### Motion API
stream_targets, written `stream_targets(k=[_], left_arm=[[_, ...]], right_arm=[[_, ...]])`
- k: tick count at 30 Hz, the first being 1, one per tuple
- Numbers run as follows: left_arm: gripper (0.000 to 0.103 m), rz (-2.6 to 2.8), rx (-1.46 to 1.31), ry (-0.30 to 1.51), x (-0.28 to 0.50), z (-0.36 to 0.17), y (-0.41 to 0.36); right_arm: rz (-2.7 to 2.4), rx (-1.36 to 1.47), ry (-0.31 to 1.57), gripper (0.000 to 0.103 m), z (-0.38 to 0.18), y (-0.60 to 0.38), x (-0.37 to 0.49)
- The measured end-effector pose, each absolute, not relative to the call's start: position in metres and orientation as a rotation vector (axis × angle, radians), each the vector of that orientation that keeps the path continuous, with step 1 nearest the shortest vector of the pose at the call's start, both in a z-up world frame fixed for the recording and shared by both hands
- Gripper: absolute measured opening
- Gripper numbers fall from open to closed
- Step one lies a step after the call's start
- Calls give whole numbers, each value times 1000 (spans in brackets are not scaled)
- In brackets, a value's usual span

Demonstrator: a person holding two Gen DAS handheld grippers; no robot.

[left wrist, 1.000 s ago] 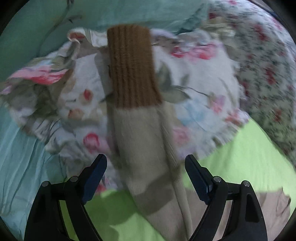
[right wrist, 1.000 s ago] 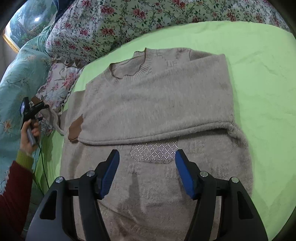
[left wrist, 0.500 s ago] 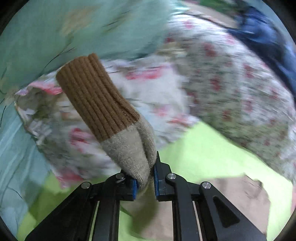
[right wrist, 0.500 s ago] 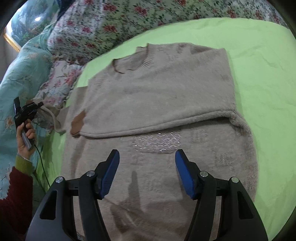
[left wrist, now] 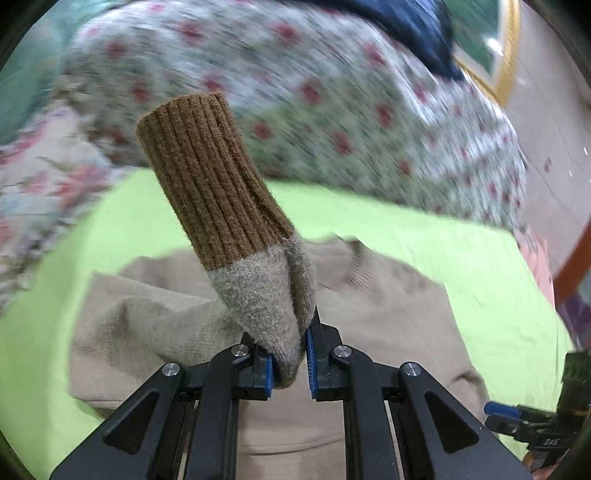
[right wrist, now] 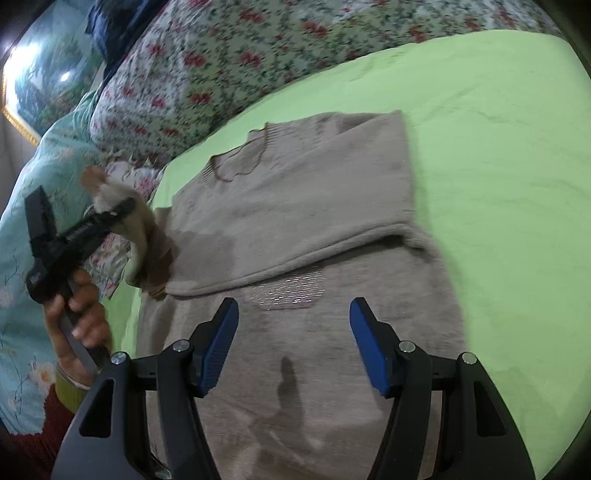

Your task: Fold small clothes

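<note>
A beige knit sweater [right wrist: 295, 206] lies on the green sheet [right wrist: 498, 166], its right sleeve folded across the chest. My left gripper [left wrist: 290, 363] is shut on the sweater's left sleeve [left wrist: 266, 295] just below the brown ribbed cuff [left wrist: 210, 181], which stands up above the jaws. It holds the sleeve lifted over the sweater body [left wrist: 388, 314]. In the right wrist view the left gripper [right wrist: 110, 214] is at the sweater's left edge with the sleeve raised. My right gripper [right wrist: 293, 343] is open and empty above the sweater's lower part, near a sparkly patch [right wrist: 288, 290].
A floral quilt [right wrist: 221, 62] is bunched along the far side of the sheet. A turquoise floral blanket [right wrist: 44, 177] lies to the left. A dark blue cloth [left wrist: 406, 26] sits on the quilt. A gold-framed picture [right wrist: 33, 74] hangs behind.
My left gripper shut on the sleeve near the cuff, lifted it off the floral bedding, and swung right over the sweater. My right gripper stayed open and shifted slightly.
</note>
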State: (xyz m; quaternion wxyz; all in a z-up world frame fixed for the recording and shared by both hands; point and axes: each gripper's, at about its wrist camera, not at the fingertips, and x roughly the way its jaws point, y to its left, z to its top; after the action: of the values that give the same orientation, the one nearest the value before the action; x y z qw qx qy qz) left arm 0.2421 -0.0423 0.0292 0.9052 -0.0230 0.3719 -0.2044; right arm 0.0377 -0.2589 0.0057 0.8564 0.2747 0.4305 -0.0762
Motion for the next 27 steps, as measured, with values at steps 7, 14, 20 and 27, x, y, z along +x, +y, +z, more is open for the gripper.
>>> stream_targets(k=[7,14,20,27], left_arm=[[16,-495,105,882,239,-35,-131],[72,-556,176,912,216,-48,-139],[76,-478,149,874,189,-23,-61],[75,-136,69,887,209,-21,64]], right_arm=[[-207,615,877,64,6,-282,23],[-197,623,850,64,12,-283,35],[-130,608,856,64,14,-273,72],[-133,622,873,64,-9,-284,129]])
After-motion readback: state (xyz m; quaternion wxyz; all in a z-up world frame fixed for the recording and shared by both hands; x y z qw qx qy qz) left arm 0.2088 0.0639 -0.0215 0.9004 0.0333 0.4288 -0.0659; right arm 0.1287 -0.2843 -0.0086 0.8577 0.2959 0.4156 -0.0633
